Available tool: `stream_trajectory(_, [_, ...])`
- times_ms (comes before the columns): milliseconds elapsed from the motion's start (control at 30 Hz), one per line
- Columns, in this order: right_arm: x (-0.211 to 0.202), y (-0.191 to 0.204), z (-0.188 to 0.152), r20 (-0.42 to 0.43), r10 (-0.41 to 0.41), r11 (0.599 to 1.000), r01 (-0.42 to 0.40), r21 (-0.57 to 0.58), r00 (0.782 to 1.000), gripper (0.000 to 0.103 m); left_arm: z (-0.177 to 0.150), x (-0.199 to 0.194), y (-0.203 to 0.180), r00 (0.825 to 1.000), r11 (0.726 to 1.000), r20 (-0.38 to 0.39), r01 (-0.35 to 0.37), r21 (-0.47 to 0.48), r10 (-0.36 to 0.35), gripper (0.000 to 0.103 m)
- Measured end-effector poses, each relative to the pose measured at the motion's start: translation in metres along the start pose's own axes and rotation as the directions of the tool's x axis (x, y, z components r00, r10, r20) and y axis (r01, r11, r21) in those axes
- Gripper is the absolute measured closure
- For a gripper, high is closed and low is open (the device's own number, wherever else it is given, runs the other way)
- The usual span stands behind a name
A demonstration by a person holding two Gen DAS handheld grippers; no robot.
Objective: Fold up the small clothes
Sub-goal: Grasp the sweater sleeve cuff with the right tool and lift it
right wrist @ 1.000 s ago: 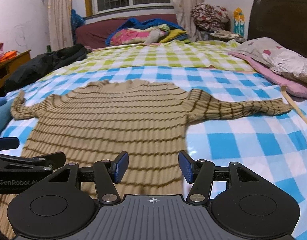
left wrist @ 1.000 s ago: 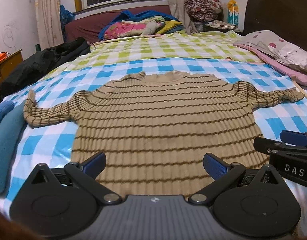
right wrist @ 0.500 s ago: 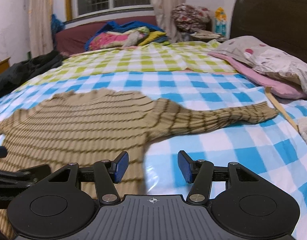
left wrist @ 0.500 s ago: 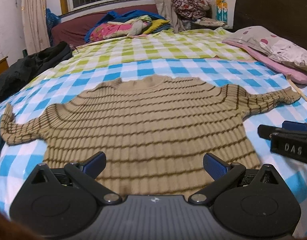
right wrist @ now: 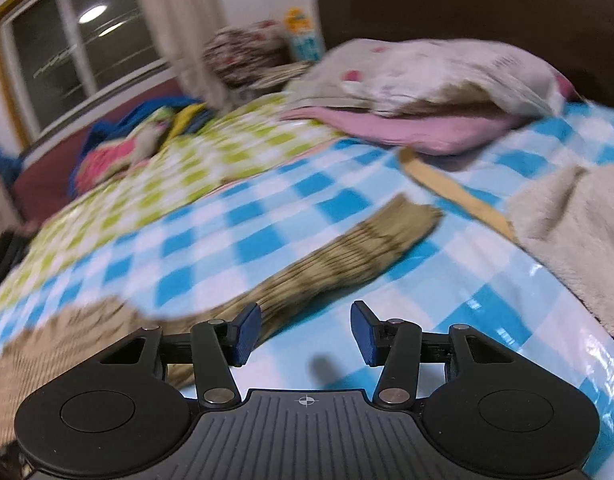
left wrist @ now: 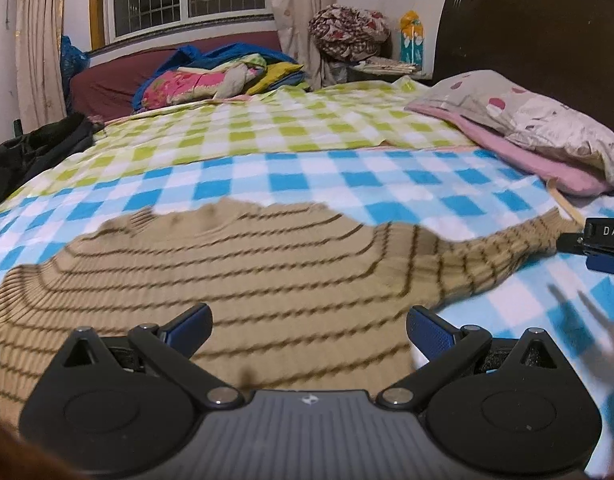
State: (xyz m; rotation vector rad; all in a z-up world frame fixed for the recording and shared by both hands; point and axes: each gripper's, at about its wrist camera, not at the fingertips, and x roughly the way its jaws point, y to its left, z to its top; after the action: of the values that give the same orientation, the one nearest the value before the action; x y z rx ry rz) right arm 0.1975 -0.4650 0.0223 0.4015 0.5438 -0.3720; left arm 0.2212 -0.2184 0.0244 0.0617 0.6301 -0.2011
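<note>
Two grippers are out over the bed, and neither holds anything. My left gripper point(left wrist: 309, 330) hangs above the lower body of the striped sweater point(left wrist: 227, 276) with its jaws wide apart, only knit showing in the gap and no pad pressing on it. My right gripper point(right wrist: 305, 334) has rolled and swung out toward the sweater's right sleeve point(right wrist: 347, 244); its jaws have just been closing a little but stand well apart, with bare checked sheet point(right wrist: 447, 312) between them and the sleeve running off from its left pad toward about 1 o'clock. I judge the right side is lining up to take that sleeve for the first fold inward, while the left waits over the body to pin or lift the hem.

From the left wrist, the sweater lies flat, spread across the blue-and-white part of the sheet, neckline at 12 o'clock, right sleeve stretched toward 3 o'clock where the right gripper's fingers just meet the cuff end. It is a tan ribbed knit with thin dark stripes, soft and stretchy by the look, so I expect it to sag and drag if lifted at one point. A pillow point(left wrist: 539, 124) sits at 2 o'clock, well apart from the sweater; both views are motion-blurred
</note>
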Motion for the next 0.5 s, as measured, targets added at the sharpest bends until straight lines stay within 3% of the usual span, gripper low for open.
stream_trajectory(200, [0.036, -0.045, 0.017, -0.001, -0.018, 0.987, 0.018, 0.162, 1.000, 0.055, 0.006, 0.032, -0.031, 1.000, 0.999, -0.010, 0.019, -0.039, -0.019, 0.000])
stream_trajectory(500, [0.084, -0.068, 0.024, -0.028, 0.011, 0.969, -0.004, 0.246, 1.000, 0.055, 0.012, 0.056, -0.027, 1.000, 0.987, -0.006, -0.029, -0.158, 0.028, 0.000])
